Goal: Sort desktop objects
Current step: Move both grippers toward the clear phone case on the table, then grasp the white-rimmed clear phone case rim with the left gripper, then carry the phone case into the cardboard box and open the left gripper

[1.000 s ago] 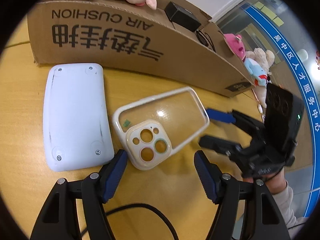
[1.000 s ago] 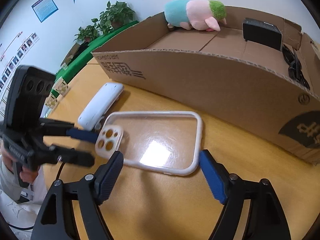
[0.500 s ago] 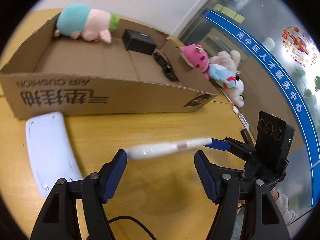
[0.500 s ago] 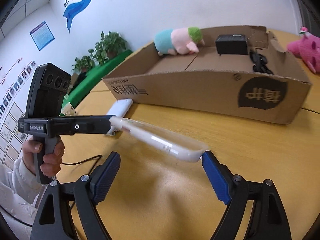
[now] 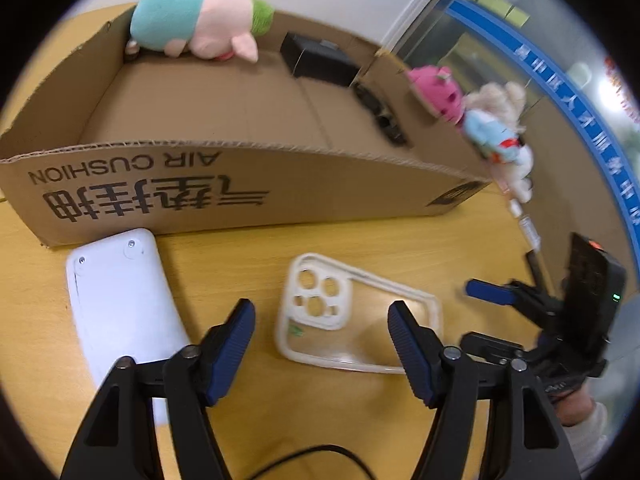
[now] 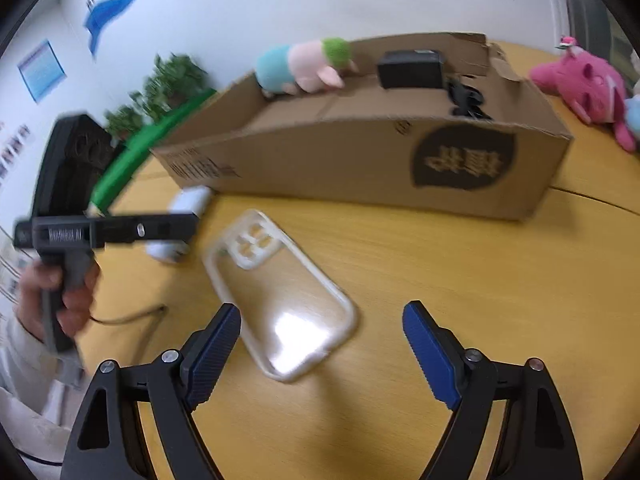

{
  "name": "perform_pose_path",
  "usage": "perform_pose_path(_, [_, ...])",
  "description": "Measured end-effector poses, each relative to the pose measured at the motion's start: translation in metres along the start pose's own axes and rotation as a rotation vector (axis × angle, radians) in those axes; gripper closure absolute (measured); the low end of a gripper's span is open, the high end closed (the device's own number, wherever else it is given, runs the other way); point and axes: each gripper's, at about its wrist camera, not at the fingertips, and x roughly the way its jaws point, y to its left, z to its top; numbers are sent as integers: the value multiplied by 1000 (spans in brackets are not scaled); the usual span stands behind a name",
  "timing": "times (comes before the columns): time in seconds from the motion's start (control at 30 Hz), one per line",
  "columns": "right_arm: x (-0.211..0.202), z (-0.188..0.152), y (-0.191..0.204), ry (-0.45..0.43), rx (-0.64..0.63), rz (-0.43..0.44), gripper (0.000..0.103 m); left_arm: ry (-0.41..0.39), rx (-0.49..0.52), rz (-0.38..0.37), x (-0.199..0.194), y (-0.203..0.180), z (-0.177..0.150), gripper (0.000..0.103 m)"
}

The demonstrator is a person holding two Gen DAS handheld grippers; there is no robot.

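A clear phone case [image 5: 352,316] with a cream rim lies flat on the wooden table, in front of my open left gripper [image 5: 320,344]. It also shows in the right wrist view [image 6: 280,292], just left of my open, empty right gripper [image 6: 320,352]. The right gripper appears in the left wrist view [image 5: 492,312], to the right of the case and apart from it. A white flat device [image 5: 120,304] lies left of the case. The cardboard box [image 5: 248,184] behind holds a plush pig [image 5: 196,24], a black adapter [image 5: 316,60] and dark glasses [image 5: 380,116].
Pink and white plush toys [image 5: 480,120] lie to the right of the box. A black cable [image 5: 304,456] runs on the table under the left gripper. Green plants [image 6: 160,88] and a wall stand behind the table.
The phone case was held up off the table between the two grippers half a second ago. Now it lies flat on the table with both grippers open and clear of it.
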Motion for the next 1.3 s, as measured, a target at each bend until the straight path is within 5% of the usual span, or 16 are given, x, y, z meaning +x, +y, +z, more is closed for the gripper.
perform_pose_path(0.13, [8,-8,3,68,-37,-58,45,103,46,67,22,0,0,68])
perform_pose_path(0.3, [11,-12,-1,81,-41,-103,57,107,81,106,22,-1,-5,89])
perform_pose_path(0.47, [11,-9,-9,60,20,-79,76,118,75,91,20,3,-8,92])
perform_pose_path(0.7, [19,-10,3,71,57,-79,78,133,88,82,21,-3,-16,94])
perform_pose_path(0.77, [19,-9,3,66,59,-116,90,129,92,90,19,-4,-19,94])
perform_pose_path(0.87, [17,-9,0,43,71,-115,92,122,113,98,15,-9,-24,94])
perform_pose_path(1.1, [-21,11,3,-98,44,-130,94,-63,123,51,-41,-24,-2,94])
perform_pose_path(1.3, [-61,74,20,-261,-77,-174,94,-276,167,13,-101,-31,55,95])
